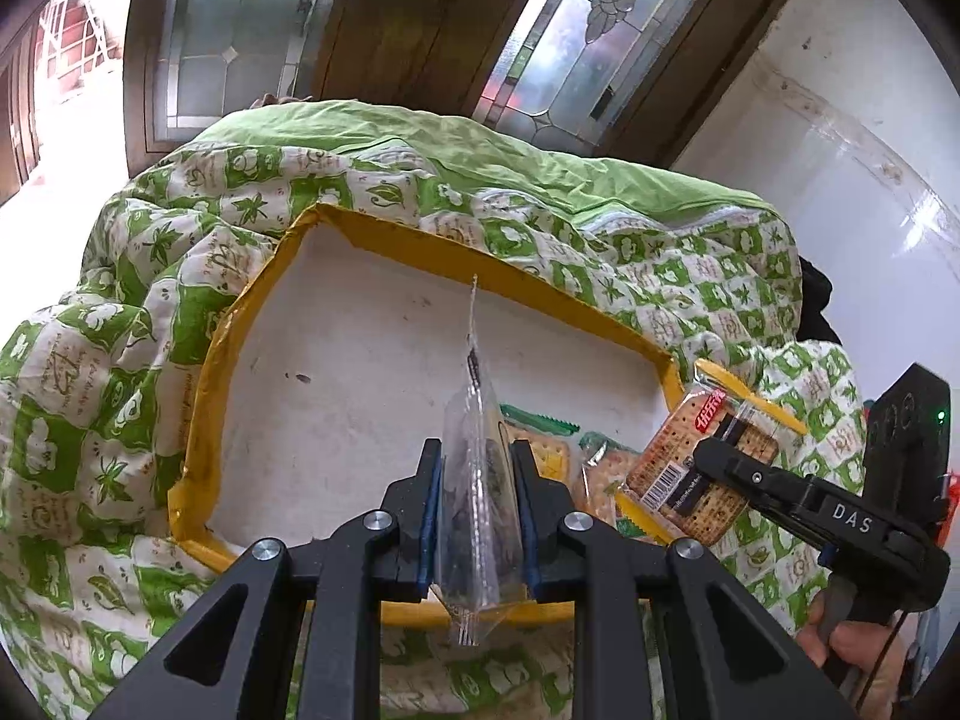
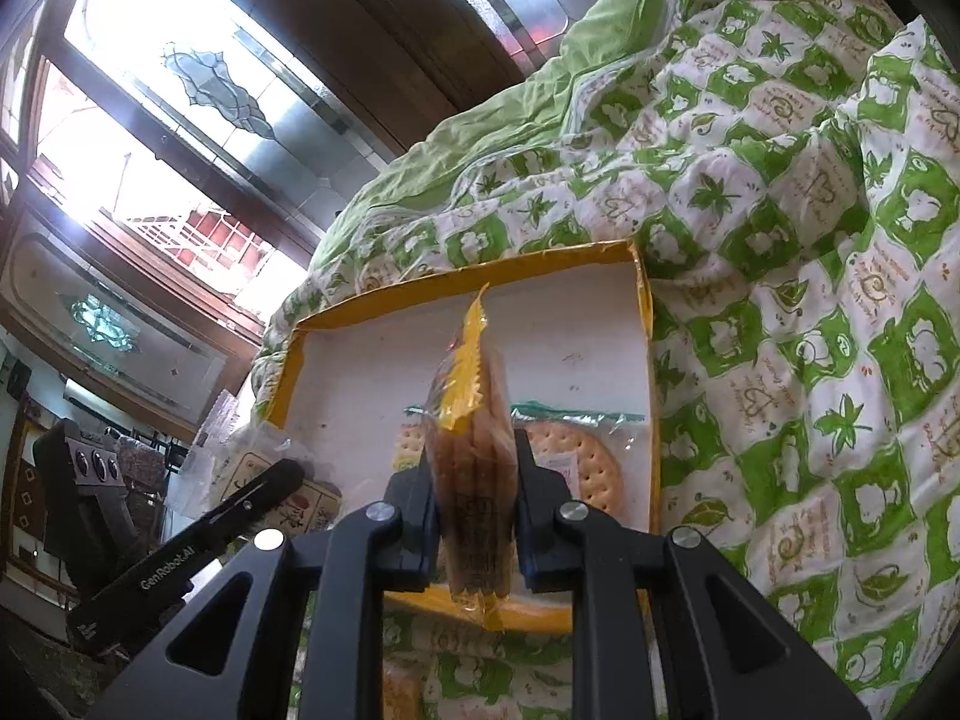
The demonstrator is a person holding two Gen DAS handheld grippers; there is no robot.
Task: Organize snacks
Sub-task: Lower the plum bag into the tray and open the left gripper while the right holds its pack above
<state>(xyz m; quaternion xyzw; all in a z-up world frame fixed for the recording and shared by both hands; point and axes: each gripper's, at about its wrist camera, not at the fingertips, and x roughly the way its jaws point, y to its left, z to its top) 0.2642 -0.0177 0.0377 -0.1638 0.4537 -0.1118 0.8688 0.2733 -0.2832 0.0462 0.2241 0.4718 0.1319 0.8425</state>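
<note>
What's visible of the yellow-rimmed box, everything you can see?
The shallow open cardboard box with yellow rim has a scuffed, speckled white floor and a creased, dented rim. It sits on the green-and-white patterned quilt. Two green-edged clear packs of round crackers lie inside, in the corner nearest the right hand. Neither gripper touches it.

In the left wrist view, the clear packet [image 1: 477,504] hides part of the box [image 1: 384,372] floor and the green-edged cracker packs [image 1: 543,438] behind it, and its contents are too dim to name. The person's hand [image 1: 852,642] is cut off by the lens edge. In the right wrist view, the yellow-sealed cracker pack [image 2: 474,444] covers part of the round crackers [image 2: 576,462]. Print on every wrapper is too small to read.
</note>
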